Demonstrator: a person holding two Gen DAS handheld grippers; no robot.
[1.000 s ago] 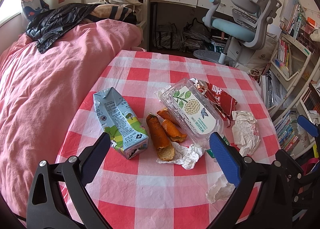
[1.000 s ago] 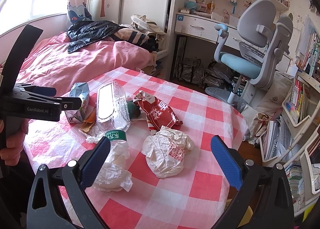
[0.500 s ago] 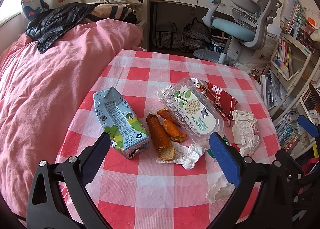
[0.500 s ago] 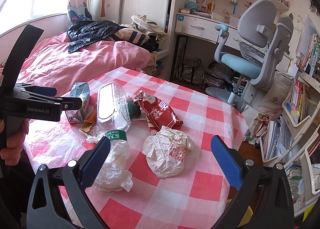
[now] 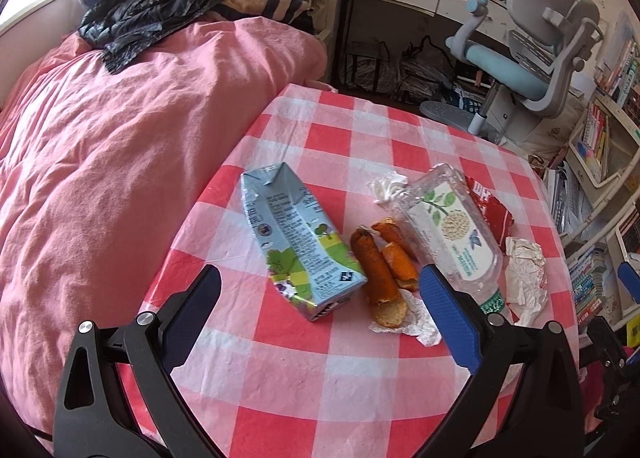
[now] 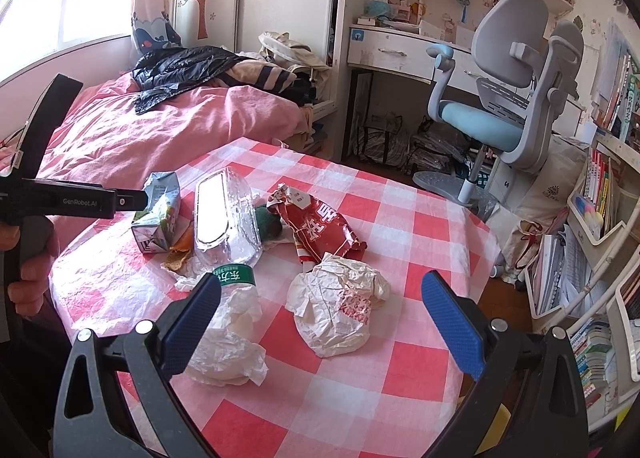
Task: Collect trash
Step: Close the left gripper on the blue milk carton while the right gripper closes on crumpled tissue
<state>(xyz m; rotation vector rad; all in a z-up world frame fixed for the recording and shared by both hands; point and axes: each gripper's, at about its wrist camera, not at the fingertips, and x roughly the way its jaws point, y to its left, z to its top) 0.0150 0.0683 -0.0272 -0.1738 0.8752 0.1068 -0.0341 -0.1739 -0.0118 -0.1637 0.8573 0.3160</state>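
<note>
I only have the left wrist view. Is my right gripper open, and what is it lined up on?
Observer: Open and empty. The right gripper frames the crumpled paper wrapper.
Operator: Anything hidden behind the clear bottle?
Observer: Yes, a dark green lump lies between the clear bottle and the red snack bag.
Operator: Anything closer to me?
Observer: A crumpled white tissue pile lies by the right gripper's left finger.

trash clustered mid-table, near tablecloth bare
</note>
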